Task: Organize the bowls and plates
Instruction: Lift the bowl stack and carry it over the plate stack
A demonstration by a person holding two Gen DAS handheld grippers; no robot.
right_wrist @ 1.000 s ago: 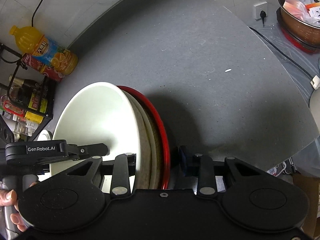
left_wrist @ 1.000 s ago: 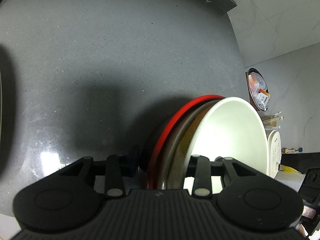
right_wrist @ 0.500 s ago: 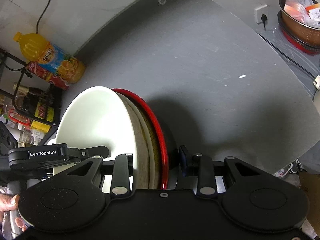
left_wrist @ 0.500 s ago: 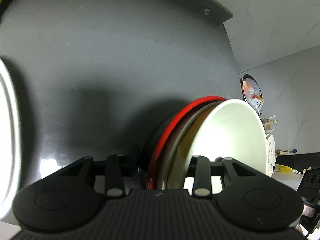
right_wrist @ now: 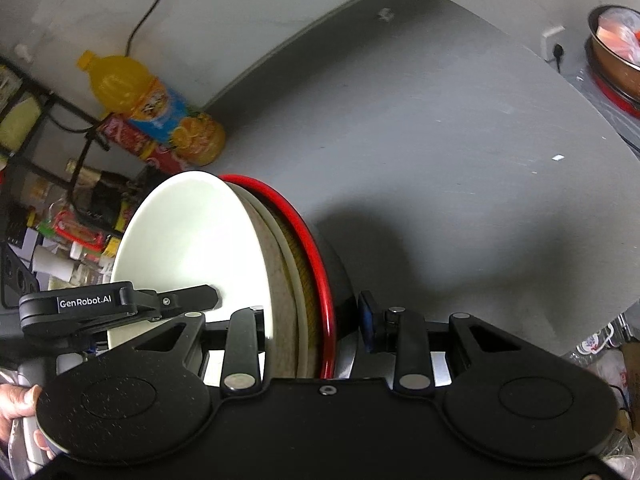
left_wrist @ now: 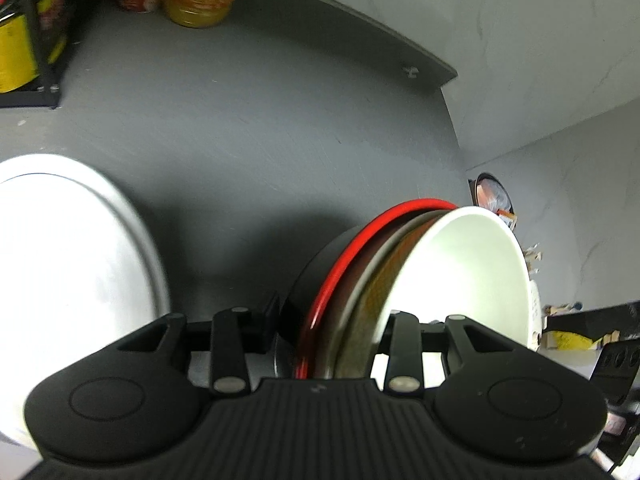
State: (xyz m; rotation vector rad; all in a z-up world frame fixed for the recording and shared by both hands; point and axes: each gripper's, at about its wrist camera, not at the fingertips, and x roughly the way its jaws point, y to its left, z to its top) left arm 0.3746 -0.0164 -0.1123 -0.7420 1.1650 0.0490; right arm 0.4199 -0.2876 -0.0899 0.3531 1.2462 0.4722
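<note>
A home kitchen, by the look of it. A grey speckled bench [right_wrist: 440,128] runs ahead of the tool to a pale marble-patterned wall [left_wrist: 540,40]. Ahead and to the left stands an orange juice bottle [right_wrist: 152,104] beside a red can [right_wrist: 136,140] and a black wire rack [right_wrist: 60,184] packed with bottles and packets. To the far right, a wall socket [right_wrist: 554,42] with a plug, and a brown bowl [right_wrist: 616,64] holding bags.
</note>
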